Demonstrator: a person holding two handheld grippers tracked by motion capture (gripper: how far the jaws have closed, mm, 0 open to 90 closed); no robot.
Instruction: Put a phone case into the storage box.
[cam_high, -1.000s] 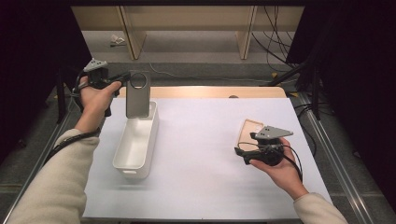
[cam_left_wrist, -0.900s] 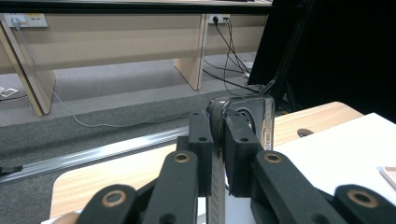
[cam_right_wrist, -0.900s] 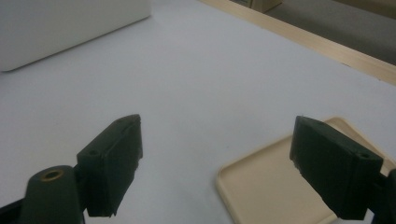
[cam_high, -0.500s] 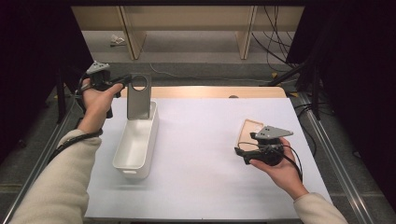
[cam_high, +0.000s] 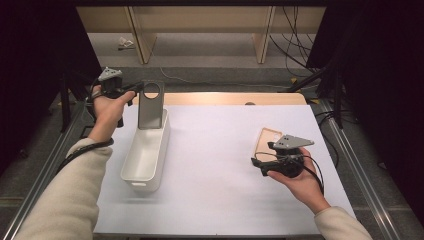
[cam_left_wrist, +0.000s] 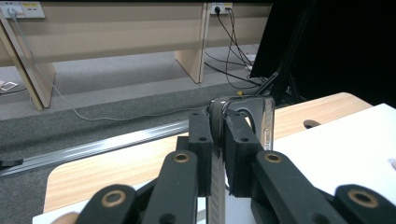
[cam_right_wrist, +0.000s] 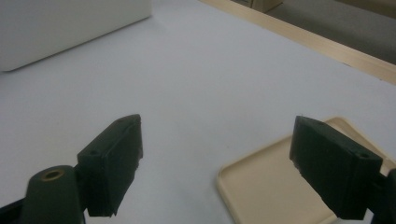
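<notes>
Up at the tabletop's (cam_high: 225, 165) far left corner, the left claw (cam_high: 134, 90) pinches one grey phone case (cam_high: 150, 105) upright over one white bin (cam_high: 146, 152). Near the right edge, the right claw (cam_right_wrist: 215, 163) gapes wide beside one beige phone case (cam_high: 266, 141).

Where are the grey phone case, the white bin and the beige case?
grey phone case (cam_high: 150, 111), high view, flat back below its round hole.
white bin (cam_high: 161, 150), high view, right wall.
beige case (cam_high: 265, 139), high view, bare left part.
</notes>
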